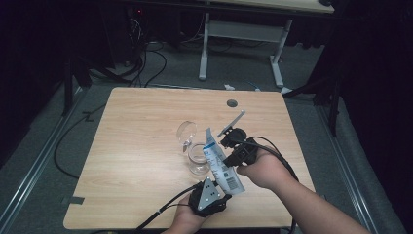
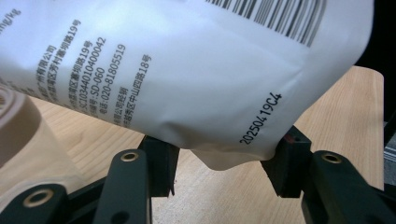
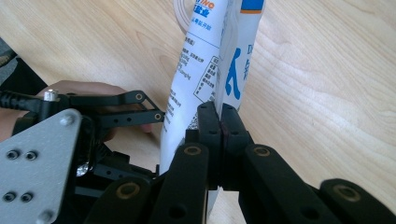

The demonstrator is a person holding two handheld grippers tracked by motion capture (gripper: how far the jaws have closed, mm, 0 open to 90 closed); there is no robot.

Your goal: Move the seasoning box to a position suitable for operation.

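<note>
While the right gripper (image 3: 219, 116) pinches the edge of the white pouch (image 1: 221, 165) with its jaws clamped together, tilting it over the glass cup (image 1: 197, 158) mid-table, the left gripper (image 2: 219, 161) stands open, straddling the pouch's bottom corner without pressing. With so thin a grip, the pouch could slip or swing. It might then knock the cup or spill onto the table (image 1: 136, 146).

The table (image 1: 141, 161) is pale wood-grain, smooth and matt; the pouch (image 2: 196, 70) is white printed plastic film, slightly glossy and creased; the glass (image 1: 197, 158) is clear; the jaws are matt black plastic
</note>
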